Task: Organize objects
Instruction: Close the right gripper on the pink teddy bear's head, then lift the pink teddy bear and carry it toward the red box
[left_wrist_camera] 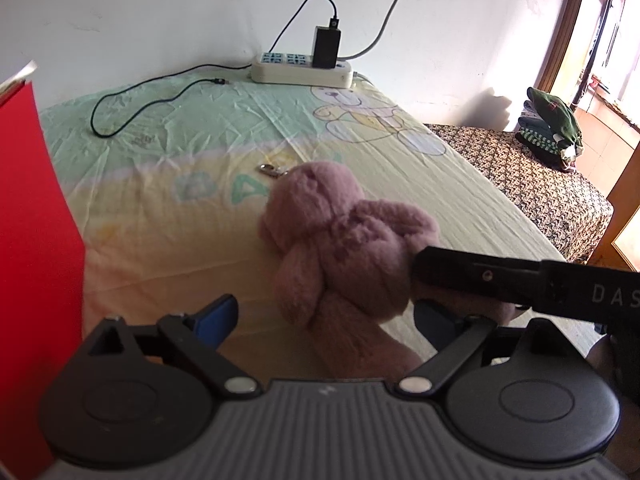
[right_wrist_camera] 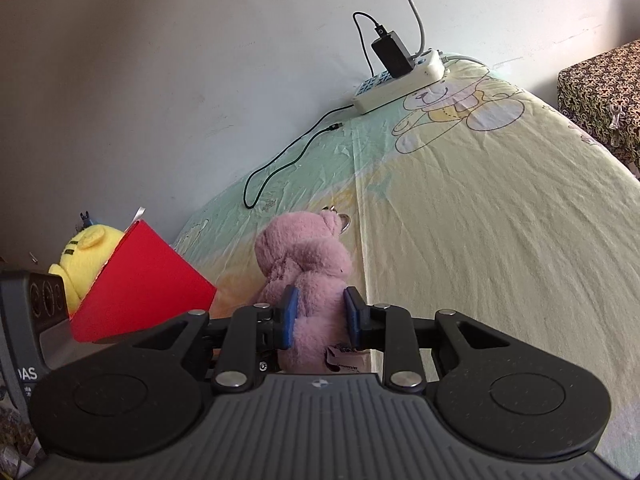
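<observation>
So the whole thing sits on a bed (right_wrist_camera: 500, 220) with a pale yellow-green sheet that has a cartoon bear printed near its far edge. Going from the left: a yellow plush toy (right_wrist_camera: 82, 264) is tucked down at the bed's left edge, right behind a red box (right_wrist_camera: 144, 284) that leans tilted there; the same red box (left_wrist_camera: 36, 260) fills the left side of the left wrist view. A black cable (left_wrist_camera: 140, 100) snakes over the sheet toward the far edge, where a white power strip (left_wrist_camera: 302, 70) lies against the wall with a black charger (left_wrist_camera: 326, 50) plugged in.

Around the middle of the bed there's the pink plush bear (right_wrist_camera: 304, 276), and a small metal clasp (left_wrist_camera: 269, 169) lies on the sheet just beyond its head. The left claw (left_wrist_camera: 320, 314) is spread wide, blue pads on either side of the bear's lower end, not squeezing it. The right claw (right_wrist_camera: 320, 316) is pinching the bear's body, both blue pads sunk into the fur; a paper tag hangs under it.

Off past the bed's right edge there's a dark patterned cover (left_wrist_camera: 528, 176) with folded clothes (left_wrist_camera: 550, 128) piled on it.
</observation>
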### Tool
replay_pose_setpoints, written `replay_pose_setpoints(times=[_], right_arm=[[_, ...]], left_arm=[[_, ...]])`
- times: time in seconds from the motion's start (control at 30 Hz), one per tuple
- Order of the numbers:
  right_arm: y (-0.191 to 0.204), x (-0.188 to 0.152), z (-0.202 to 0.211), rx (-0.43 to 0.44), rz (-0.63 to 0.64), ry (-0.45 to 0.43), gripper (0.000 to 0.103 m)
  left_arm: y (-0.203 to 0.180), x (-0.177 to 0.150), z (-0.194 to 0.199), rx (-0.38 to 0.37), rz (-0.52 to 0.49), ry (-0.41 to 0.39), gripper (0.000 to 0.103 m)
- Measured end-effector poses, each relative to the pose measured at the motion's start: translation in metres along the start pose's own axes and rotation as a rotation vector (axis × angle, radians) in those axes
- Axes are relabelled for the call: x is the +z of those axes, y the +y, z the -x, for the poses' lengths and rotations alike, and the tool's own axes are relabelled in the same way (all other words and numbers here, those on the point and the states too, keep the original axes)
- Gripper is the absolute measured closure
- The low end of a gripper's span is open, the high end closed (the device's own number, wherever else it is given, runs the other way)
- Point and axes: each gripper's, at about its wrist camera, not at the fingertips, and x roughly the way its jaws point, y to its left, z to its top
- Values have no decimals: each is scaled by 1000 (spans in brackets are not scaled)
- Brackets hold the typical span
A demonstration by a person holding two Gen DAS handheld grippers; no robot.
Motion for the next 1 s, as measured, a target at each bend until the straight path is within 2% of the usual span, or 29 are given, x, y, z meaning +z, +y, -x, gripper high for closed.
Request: replay_pose_setpoints(times=[0.07, 0.17, 0.23, 0.3, 0.47, 0.53, 0.67, 0.83, 0.93, 1.0], right_arm=[[-1, 0, 1, 17, 0, 6, 74], [-3, 1, 0, 43, -9, 24, 66], [-6, -1, -3, 44, -48, 20, 53], [-7, -2, -9, 25, -73, 27, 48], [-5, -6, -20, -20, -88, 8, 47], [-8, -5, -24, -12, -114, -5, 43], [-11, -3, -31, 33, -147, 18, 47], [-17, -3, -22, 112, -215, 23, 65], [-18, -4, -19, 125, -228, 28, 68], [-17, -4, -19, 132, -222, 30, 69]], left_arm=[[2, 0, 0, -1, 5, 2, 8], [3, 0, -2, 6, 7, 12, 8], [1, 0, -7, 19, -5, 29, 10], [-2, -1, -8, 36, -25, 27, 13], [-2, -2, -7, 36, -32, 22, 15], [-3, -2, -7, 33, -31, 20, 16], [-4, -2, -6, 36, -37, 14, 22], [-2, -1, -4, 25, -23, 11, 26], [-2, -1, -3, 13, -22, 11, 26], [-1, -1, -2, -2, -14, 11, 30]])
